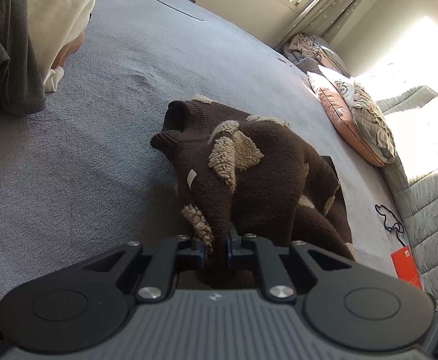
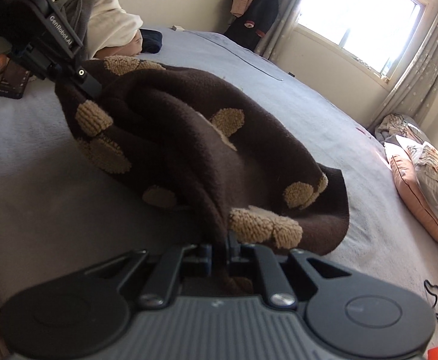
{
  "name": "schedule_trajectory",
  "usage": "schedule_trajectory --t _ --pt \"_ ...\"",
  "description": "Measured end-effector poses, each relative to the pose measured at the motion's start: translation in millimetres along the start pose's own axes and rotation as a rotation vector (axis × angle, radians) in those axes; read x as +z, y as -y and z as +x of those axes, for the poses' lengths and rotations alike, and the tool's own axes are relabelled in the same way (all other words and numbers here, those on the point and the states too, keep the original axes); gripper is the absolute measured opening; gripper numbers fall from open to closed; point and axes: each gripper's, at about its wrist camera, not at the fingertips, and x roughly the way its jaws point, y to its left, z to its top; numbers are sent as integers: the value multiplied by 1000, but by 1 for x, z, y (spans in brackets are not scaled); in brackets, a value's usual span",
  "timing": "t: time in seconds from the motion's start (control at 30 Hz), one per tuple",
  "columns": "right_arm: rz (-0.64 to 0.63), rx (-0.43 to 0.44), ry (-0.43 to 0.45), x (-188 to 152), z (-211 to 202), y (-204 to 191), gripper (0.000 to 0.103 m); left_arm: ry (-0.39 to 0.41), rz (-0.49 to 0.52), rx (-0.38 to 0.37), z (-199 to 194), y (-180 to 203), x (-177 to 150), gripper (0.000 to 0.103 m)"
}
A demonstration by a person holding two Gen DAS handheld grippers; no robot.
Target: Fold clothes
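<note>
The brown sweater (image 1: 249,162) with tan fleecy patches lies bunched on the grey bed (image 1: 98,165). In the left wrist view its ribbed collar (image 1: 176,120) points away from the camera, toward the far side of the bed, and the body runs back from there to the gripper, so the long axis lies roughly along that camera's line of sight. In the right wrist view the sweater stretches across the picture from upper left to lower right, with its ribbed hem (image 2: 339,204) at the right end, resting on the bed.

The left gripper (image 1: 220,240) has its fingers pressed together on a fold of brown knit beside a tan patch; the cloth rises from the pinch in a taut ridge. The same gripper shows in the right wrist view at upper left, biting the sweater's far end and holding it off the bed.

The right gripper (image 2: 220,241) is likewise clamped on a narrow fold of the sweater, just left of a tan patch (image 2: 264,225), with cloth bunched behind the fingers.

A pile of clothes (image 1: 38,30) sits at the far left of the bed, and pillows (image 1: 360,120) lie at its right edge.
</note>
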Motion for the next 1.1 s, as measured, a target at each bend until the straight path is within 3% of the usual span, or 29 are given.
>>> schedule_trajectory --t 0.17,0.27,0.37,0.43,0.6,0.67,0.77,0.83,0.97,1.1 --pt "11 55 -15 -10 -20 -21 8 -24 25 -2 -17 -11 -16 12" --pt "27 75 -13 -12 -29 -24 14 -42 32 19 -12 -17 -28 13" --pt "98 122 -6 -4 -38 -11 33 -61 18 36 -2 -27 -38 13" --pt "148 152 12 3 -47 1 54 -69 2 42 4 -33 -44 13" --pt "210 179 66 27 -56 36 71 -52 -84 51 14 -44 -53 19" --pt "208 135 74 38 -44 49 79 -39 -95 63 15 -41 -56 20" --pt "207 90 72 56 -18 68 80 -8 -121 73 12 -38 -60 26" --pt "244 100 61 66 9 83 80 13 -174 73 9 -39 -63 38" --pt "346 108 18 77 60 111 83 16 -252 49 7 -39 -69 40" --pt "439 137 -25 78 106 132 83 -6 -257 47 12 -36 -71 42"
